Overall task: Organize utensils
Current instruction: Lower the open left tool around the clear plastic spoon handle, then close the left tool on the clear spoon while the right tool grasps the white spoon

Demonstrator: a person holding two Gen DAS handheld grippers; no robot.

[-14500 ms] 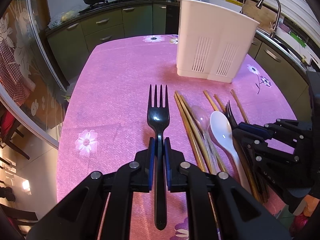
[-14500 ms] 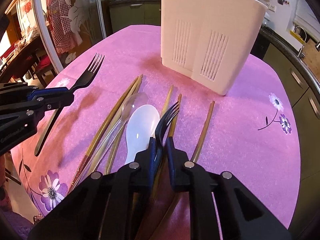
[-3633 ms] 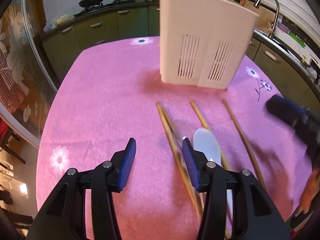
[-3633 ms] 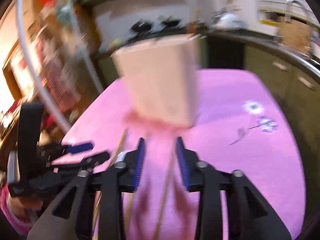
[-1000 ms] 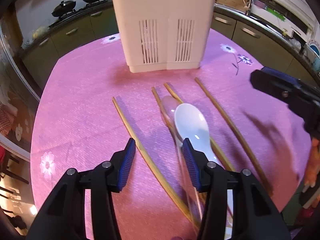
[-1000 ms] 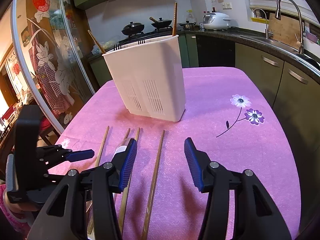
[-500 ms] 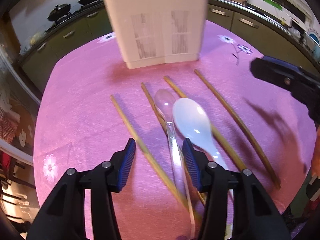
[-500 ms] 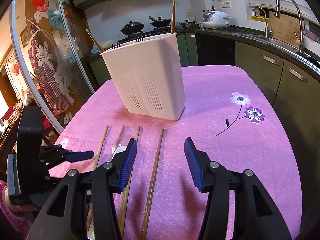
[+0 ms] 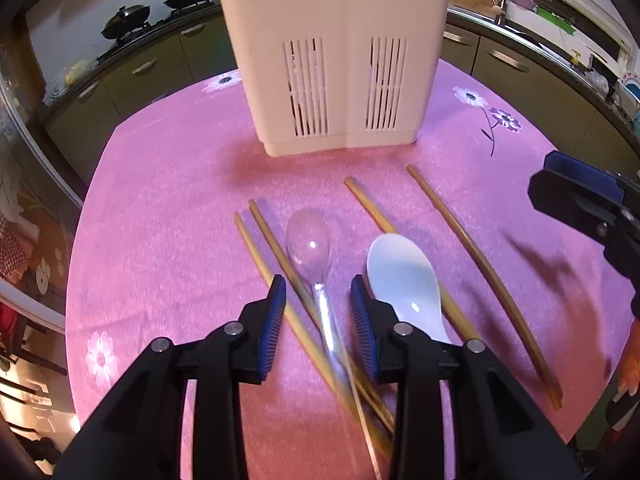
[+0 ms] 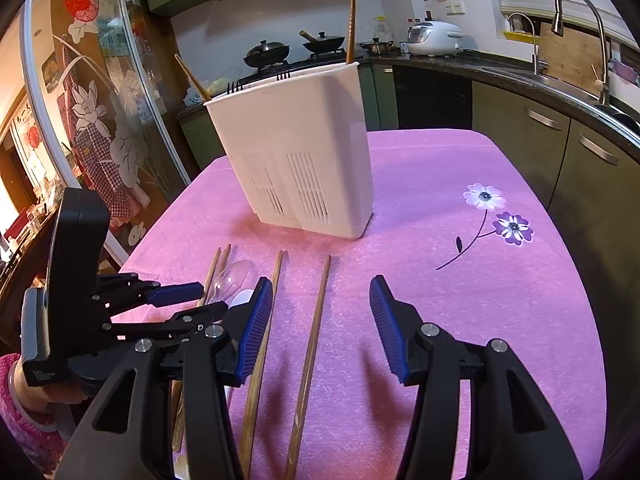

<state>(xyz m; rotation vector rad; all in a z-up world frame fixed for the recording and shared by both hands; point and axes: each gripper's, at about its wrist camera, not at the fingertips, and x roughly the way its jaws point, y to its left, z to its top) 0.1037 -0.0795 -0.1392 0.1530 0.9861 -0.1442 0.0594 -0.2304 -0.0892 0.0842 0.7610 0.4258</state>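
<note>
Left wrist view:
- Left hand-held gripper [image 9: 319, 296], black w/ blue ribbed pads: jaws narrowed, just been closing; handle of clear plastic spoon [image 9: 314, 258] between pads, one brown chopstick crossing gap too; pad contact w/ handle cannot be told, so not counted as gripped.
- Clear spoon bowl ahead of fingertips, pointing toward holder.
- White plastic spoon [image 9: 404, 280] just right of clear one, beside right pad, lying over a chopstick.
- Wooden chopsticks on pink cloth: pair at left [image 9: 260, 240], one under white spoon [image 9: 366, 202], one apart at right [image 9: 476, 256].
- White slotted plastic utensil holder [image 9: 336, 52], upright at far side of worktop [image 9: 160, 208], pink flower-print cloth.
- Right hand-held gripper [image 9: 580, 196] at right edge, apart from utensils.

Right wrist view:
- Right hand-held gripper [image 10: 322, 324]: jaws wide, nothing held; above cloth, right-most chopstick [image 10: 316, 328] lying under gap.
- Second chopstick [image 10: 264, 336] along left pad.
- Left hand-held gripper [image 10: 184, 300] low at left over spoons; pink sleeve [image 10: 24, 428] behind.
- Clear spoon bowl [image 10: 234, 272] and part of white spoon [image 10: 244, 298] visible beside it.
- Utensil holder [image 10: 296, 152] upright mid-worktop; two chopsticks [image 10: 351, 28] and black fork tines [image 10: 234, 87] sticking out of top.
- Kitchen counter w/ woks, rice cooker, sink tap behind.
</note>
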